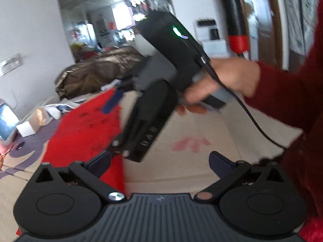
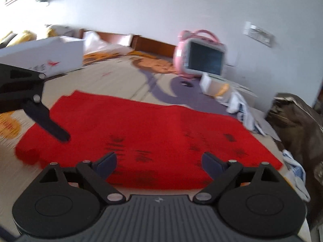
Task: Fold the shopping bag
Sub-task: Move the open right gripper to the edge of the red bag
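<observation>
In the right wrist view, the red shopping bag [image 2: 145, 139] lies flat on a patterned bed cover [image 2: 121, 76], its long axis running from the near left towards the far right. Dark writing is printed across the red cloth, too blurred to read. At the far left a white box [image 2: 42, 56] carries a small red mark, also unreadable. The left hand-held gripper [image 2: 48, 125] reaches in from the left, one finger over the bag's left end. The right hand-held gripper [image 2: 159, 164] hangs over the bag's near edge, fingers spread wide with nothing between them. Beyond the bag stands a pink screen toy [image 2: 201, 56], then white packages [image 2: 220, 86] and, rightmost, a brown bundle [image 2: 296, 125]. In the left wrist view, the left hand-held gripper [image 1: 160, 162] is likewise spread wide and empty.
</observation>
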Motion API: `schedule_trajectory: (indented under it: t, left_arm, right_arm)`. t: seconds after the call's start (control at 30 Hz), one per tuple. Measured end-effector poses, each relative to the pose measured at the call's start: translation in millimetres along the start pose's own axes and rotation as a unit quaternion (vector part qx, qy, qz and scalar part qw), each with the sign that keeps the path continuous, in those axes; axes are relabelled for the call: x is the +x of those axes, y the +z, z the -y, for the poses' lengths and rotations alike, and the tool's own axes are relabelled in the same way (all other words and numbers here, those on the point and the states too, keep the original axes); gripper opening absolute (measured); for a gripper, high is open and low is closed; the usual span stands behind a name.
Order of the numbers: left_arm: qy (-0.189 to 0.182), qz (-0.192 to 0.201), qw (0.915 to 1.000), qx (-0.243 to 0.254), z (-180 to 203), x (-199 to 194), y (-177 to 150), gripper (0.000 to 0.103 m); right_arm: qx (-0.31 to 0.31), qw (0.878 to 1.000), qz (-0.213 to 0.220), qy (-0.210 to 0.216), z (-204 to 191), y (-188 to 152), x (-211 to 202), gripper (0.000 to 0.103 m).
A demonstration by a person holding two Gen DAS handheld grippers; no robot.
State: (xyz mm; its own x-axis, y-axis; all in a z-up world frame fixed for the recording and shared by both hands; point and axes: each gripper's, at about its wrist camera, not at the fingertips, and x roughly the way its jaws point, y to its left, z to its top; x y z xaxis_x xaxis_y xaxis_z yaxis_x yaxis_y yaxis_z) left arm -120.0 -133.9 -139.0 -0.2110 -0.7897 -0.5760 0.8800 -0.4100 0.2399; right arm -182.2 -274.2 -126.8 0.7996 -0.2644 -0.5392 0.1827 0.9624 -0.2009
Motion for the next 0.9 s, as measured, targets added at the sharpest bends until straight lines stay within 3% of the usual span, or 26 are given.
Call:
schedule_trajectory:
  t: [0.2,0.33,0.47,0.53,0.63,0.7,0.8,0.9]
  left_arm:
    - [0.046,-0.031,0.9984,-0.009,-9.3,8.2,-6.6,0.102]
    - [0.132,-0.046,0.9901,-0.014,-27.1,1.0,-14.9,0.102]
    - [0.184,-0.056,0.9798,-0.055,-55.8,-12.4,-25.6,0.102]
    - [0.204,-0.052,0.9755,-0.065,-62.2,-19.6,-28.4,0.102]
    - [0.228,-0.049,0.97,-0.07,-68.3,-22.9,-29.4,0.102]
    - [0.241,-0.046,0.9663,-0.079,-74.0,-24.6,-30.2,0.102]
    - [0.254,-0.052,0.9618,-0.088,-78.7,-22.4,-32.5,0.102]
    - [0.258,-0.054,0.9604,-0.09,-79.6,-21.3,-32.4,0.102]
  right_arm:
    - [0.012,0.999,-0.048,0.014,-8.4,6.0,26.3,0.097]
    - [0.125,0.99,-0.057,-0.01,0.9,10.2,45.5,0.103]
    - [0.129,0.989,-0.063,-0.027,-11.9,13.6,44.4,0.103]
    - [0.129,0.99,-0.052,-0.006,-11.2,12.9,40.9,0.103]
    - [0.147,0.989,0.009,0.005,-2.8,11.2,19.4,0.102]
    - [0.14,0.989,0.039,-0.015,4.7,11.7,4.7,0.103]
    - [0.092,0.993,0.039,-0.064,21.7,10.4,-9.1,0.103]
    - [0.033,0.985,0.029,-0.167,63.6,9.9,-11.5,0.103]
